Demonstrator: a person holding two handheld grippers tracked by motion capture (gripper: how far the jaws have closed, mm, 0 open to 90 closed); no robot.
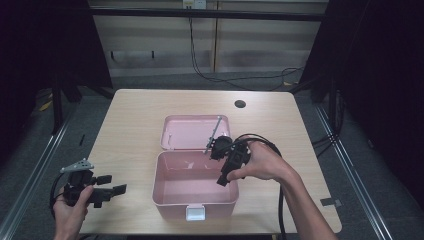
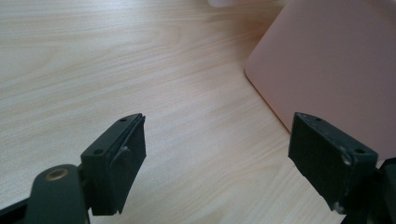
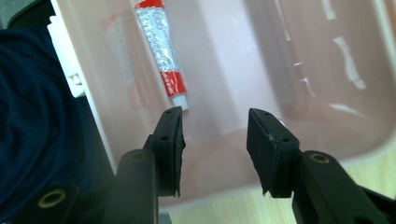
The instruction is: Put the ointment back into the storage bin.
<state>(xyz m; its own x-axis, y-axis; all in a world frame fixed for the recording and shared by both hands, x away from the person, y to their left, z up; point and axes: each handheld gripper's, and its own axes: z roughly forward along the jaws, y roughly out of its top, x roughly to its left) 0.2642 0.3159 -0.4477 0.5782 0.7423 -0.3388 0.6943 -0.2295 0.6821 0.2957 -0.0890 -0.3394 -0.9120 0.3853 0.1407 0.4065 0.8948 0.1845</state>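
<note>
An open pink box (image 1: 196,199) stands mid-table with its lid (image 1: 187,131) laid back flat behind it. Inside lies a red and white toothpaste tube (image 3: 161,51) along the bottom by the front wall. My right gripper (image 1: 222,180) hangs over the box's right side, pointing down into it. In the right gripper view the right gripper (image 3: 215,126) is open, with nothing between the pads and the tube beyond the tips. My left gripper (image 1: 117,187) rests low at the table's front left, left of the box. It is open (image 2: 217,140) over bare wood, the box's outer wall (image 2: 336,60) beside it.
The box has a white latch (image 1: 195,213) on its front wall, facing the person. A dark cable hole (image 1: 240,104) sits in the tabletop (image 1: 130,125) behind the lid. Dark blue clothing (image 3: 32,130) shows past the box's front wall. Cables trail from the right gripper off the table's front.
</note>
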